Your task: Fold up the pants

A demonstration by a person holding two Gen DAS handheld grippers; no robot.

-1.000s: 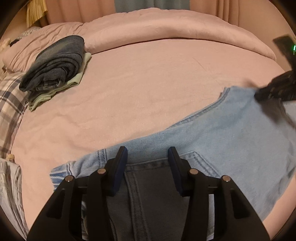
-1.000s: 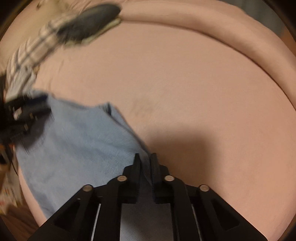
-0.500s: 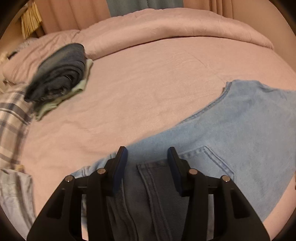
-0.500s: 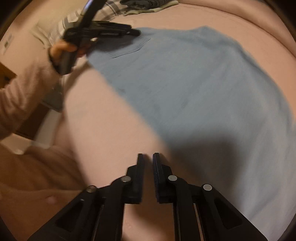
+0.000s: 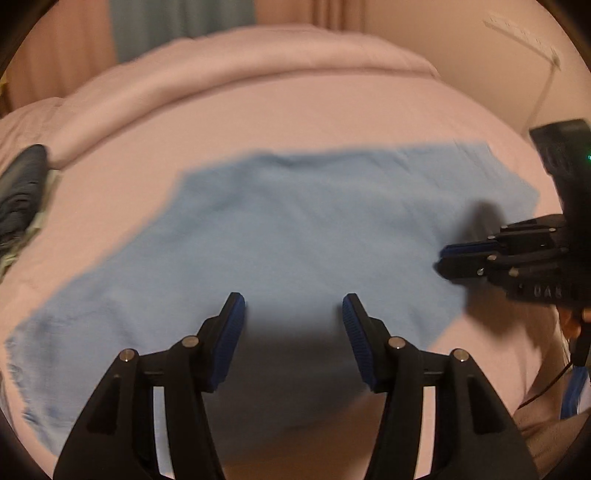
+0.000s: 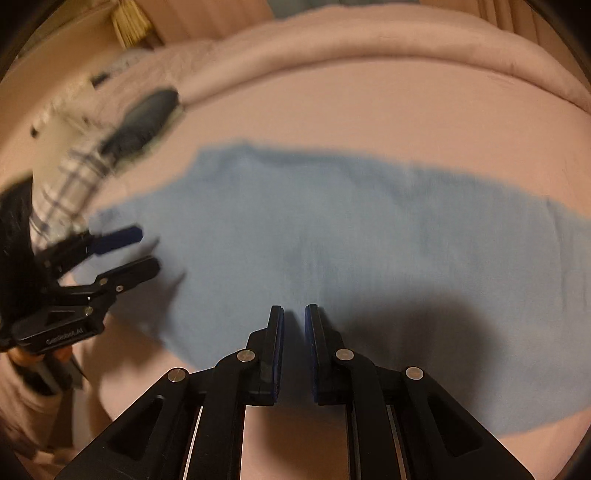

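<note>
Both claws empty above the pants [image 5: 295, 236]: left gripper [image 5: 292, 314] opening at 6 o'clock, right gripper [image 6: 294, 314] clenched; prob. regrasp next.

Pants [image 5: 295, 236] light blue, plain. Bed sheet [image 5: 295, 122] pale pink; rolled duvet [image 6: 369, 40] same pink. Folded clothes stack [image 6: 144, 118] dark blue-grey over pale green. Plaid cloth [image 6: 70, 181] white with dark checks. Both grippers black, fingers [image 5: 229, 332] with blue pads. Curtain [image 5: 177, 18] teal.

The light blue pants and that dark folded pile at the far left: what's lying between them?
Only bare pink bedsheet separates the light blue pants from the dark folded pile, seen in the left wrist view.
</note>
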